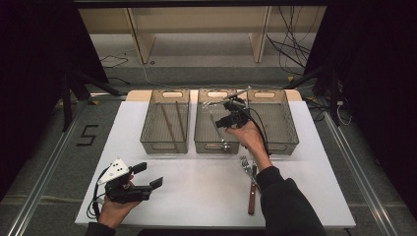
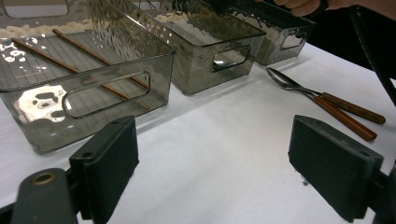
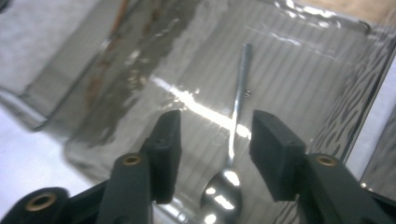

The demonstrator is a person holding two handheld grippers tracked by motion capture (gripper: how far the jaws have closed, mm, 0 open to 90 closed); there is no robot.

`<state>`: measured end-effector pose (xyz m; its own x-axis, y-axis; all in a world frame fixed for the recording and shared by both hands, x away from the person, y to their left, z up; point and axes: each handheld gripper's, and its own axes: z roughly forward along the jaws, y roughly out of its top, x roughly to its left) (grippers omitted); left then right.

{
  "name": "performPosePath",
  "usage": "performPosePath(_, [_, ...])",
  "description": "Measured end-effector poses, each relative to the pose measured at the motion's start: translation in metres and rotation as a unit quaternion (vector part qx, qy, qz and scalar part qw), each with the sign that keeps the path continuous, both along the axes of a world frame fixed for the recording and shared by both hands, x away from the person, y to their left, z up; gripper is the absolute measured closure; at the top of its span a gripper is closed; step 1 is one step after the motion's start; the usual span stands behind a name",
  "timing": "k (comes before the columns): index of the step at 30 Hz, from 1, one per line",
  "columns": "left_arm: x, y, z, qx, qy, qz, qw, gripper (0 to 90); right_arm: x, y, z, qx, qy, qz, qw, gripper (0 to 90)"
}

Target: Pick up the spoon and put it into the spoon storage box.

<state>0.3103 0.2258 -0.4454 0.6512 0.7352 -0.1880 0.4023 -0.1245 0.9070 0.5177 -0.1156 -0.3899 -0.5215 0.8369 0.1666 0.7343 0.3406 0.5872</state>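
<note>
a person's right claw hangs over the middle of three smoked-plastic bins at the far side of a white desk, its black jaws standing apart with nothing pressed between them. in the right gripper view a steel spoon lies on the ribbed floor of that bin below the gap between the jaws, bowl nearest the camera and handle running away toward the far wall; the pads do not touch it. the left claw rests low near the desk's near left corner, held in the person's left hand, jaws wide apart and empty. in the left bin lie two brown chopsticks, side by side. on the bare desk in front of the right-hand bin, just beside the person's dark right sleeve, lie a fork and another utensil with wooden handles, close together, their metal ends pointing toward the bins.
</note>
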Motion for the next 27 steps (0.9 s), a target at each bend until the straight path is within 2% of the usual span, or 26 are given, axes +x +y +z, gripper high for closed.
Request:
performPosePath(3, [0.0,0.0,0.0,-0.002,-0.001,0.001,1.0,15.5,-0.01,-0.003,0.009,0.0,-0.012,0.016,0.9998,43.8])
performPosePath(7, [0.0,0.0,0.0,-0.001,-0.001,0.001,1.0,15.5,-0.026,-0.009,0.02,0.016,-0.03,0.037,0.9988,36.3])
performPosePath(10, [0.0,0.0,0.0,0.0,-0.001,0.0,1.0,15.5,-0.038,-0.014,0.024,0.015,-0.04,0.059,0.9974,33.8])
performPosePath(14, [0.0,-0.001,0.0,0.001,0.0,0.0,1.0,15.5,-0.053,-0.023,0.028,0.019,-0.046,0.069,0.9964,31.4])
performPosePath(21, [0.0,-0.001,0.0,0.0,0.002,0.0,1.0,15.5,-0.081,-0.037,0.029,0.019,-0.056,0.083,0.9948,29.8])
performPosePath(27, [0.0,-0.001,0.0,-0.001,0.002,0.002,1.0,15.5,-0.099,-0.054,0.019,0.008,-0.046,0.078,0.9958,29.4])
